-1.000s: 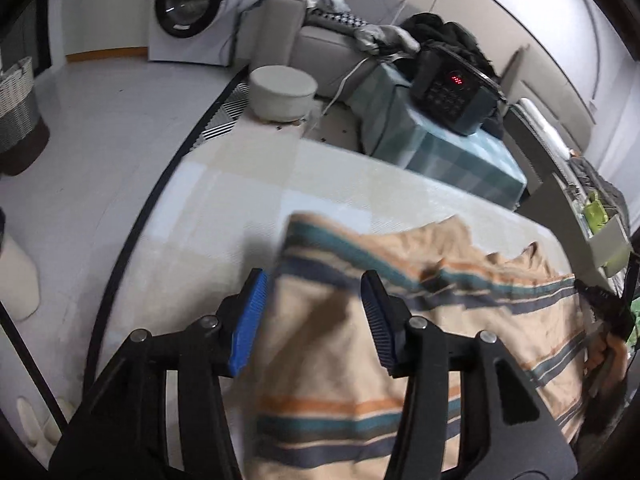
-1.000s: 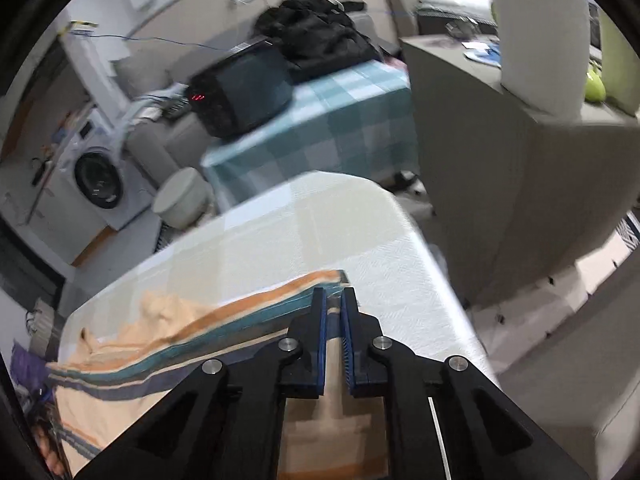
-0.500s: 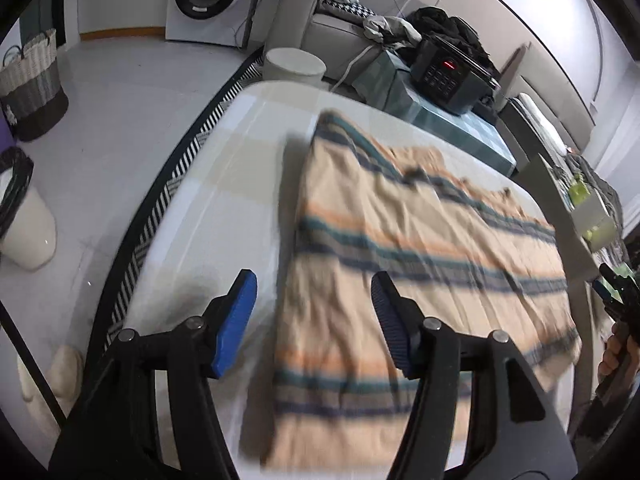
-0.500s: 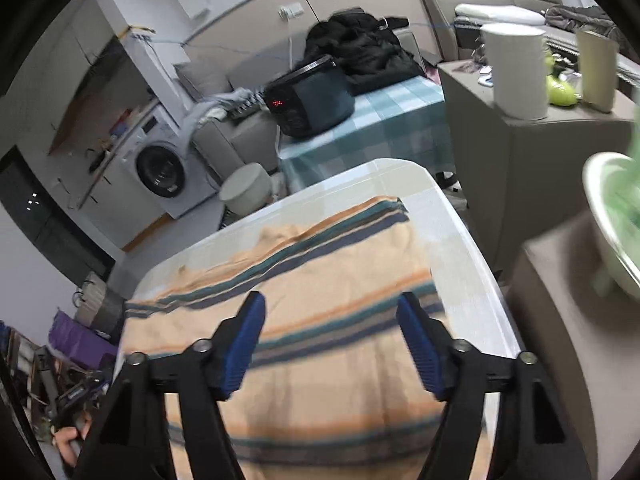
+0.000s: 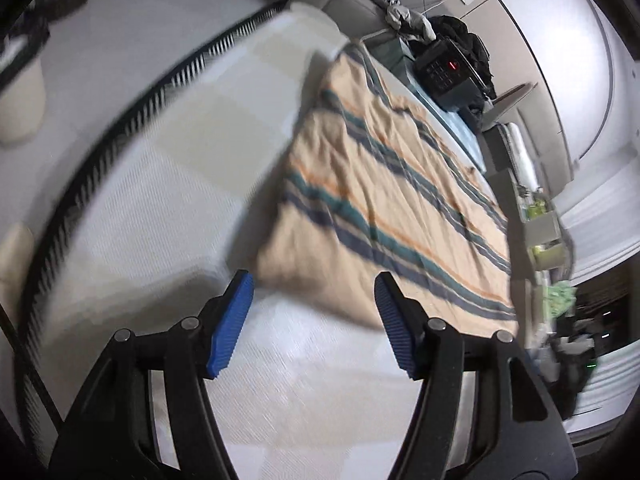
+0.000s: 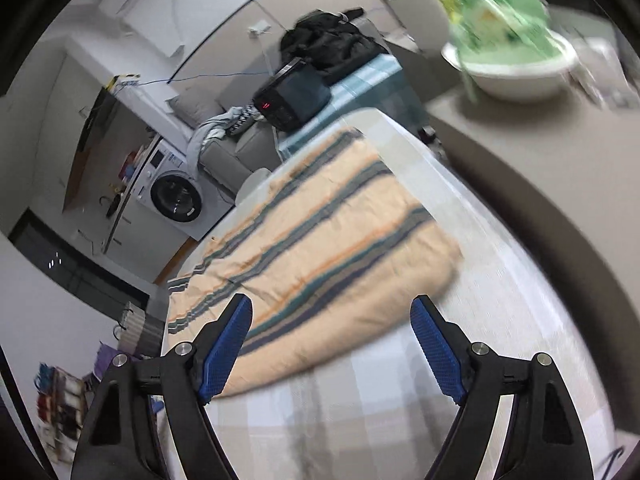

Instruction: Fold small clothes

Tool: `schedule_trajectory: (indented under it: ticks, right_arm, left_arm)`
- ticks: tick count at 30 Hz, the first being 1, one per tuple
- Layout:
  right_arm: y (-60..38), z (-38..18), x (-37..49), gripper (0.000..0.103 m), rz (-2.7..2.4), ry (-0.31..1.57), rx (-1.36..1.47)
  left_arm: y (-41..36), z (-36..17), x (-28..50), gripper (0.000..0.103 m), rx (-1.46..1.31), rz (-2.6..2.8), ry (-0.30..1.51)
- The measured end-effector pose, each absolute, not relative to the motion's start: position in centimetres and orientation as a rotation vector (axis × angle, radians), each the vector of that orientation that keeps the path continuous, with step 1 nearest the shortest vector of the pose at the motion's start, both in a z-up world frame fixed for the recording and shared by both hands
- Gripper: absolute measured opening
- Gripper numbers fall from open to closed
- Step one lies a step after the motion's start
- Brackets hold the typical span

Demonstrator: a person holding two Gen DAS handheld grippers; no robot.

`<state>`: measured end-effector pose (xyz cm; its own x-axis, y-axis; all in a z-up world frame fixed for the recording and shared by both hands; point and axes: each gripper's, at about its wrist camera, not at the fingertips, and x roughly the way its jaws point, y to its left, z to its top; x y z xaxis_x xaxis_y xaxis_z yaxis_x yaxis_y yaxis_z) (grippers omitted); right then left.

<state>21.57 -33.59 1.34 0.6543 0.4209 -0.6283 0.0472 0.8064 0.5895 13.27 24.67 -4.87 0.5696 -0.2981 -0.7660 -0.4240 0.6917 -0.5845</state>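
Note:
A peach garment with teal, navy and orange stripes (image 5: 384,204) lies folded flat on the white table (image 5: 168,208). It also shows in the right wrist view (image 6: 320,256). My left gripper (image 5: 314,320) is open and empty, held above the table just short of the garment's near edge. My right gripper (image 6: 332,344) is open and empty, held above the near folded edge. Both views are motion-blurred.
A black appliance with a red display (image 6: 294,98) sits on a checked cloth beyond the table. A washing machine (image 6: 176,200) stands at the back. A white bowl with a green plant (image 6: 516,60) sits on a side cabinet to the right. A round stool (image 6: 254,184) stands past the table's far edge.
Both grippers have let go of the garment and pulled back and up from it. The right gripper went from shut to wide open. The garment now lies folded on the table.

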Motion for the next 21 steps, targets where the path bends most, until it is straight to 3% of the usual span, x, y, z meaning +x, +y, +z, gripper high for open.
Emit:
schedule_trajectory:
  ticks: [6,16,18,20,21]
  right_arm:
    - [-35.0,-1.0,21.7,0.083,0.219,0.888,0.687]
    - [-36.4,-2.8,23.2,0.083,0.207,0.907,0.779]
    - [-36.3,-3.2,24.1,0.083,0.206,0.913,0.793]
    - [-36.1,-3.8,25.2,0.081,0.174,0.922,0.799]
    - [-36.1,-3.9,25.5,0.080,0.169,0.914,0.808]
  left_arm:
    - [22.7,-6.8,13.8,0.060,-1.012,-0.135,0.999]
    - [21.1,-7.7,17.6,0.059,-1.060,-0.005,0.899]
    - [21.2,-7.8,18.4,0.048,-1.066,0.028,0.887]
    - [21.6,-8.2,19.2,0.026,-1.066,0.060,0.889]
    - [21.7,-8.4,19.4,0.020,-1.069,0.071,0.883]
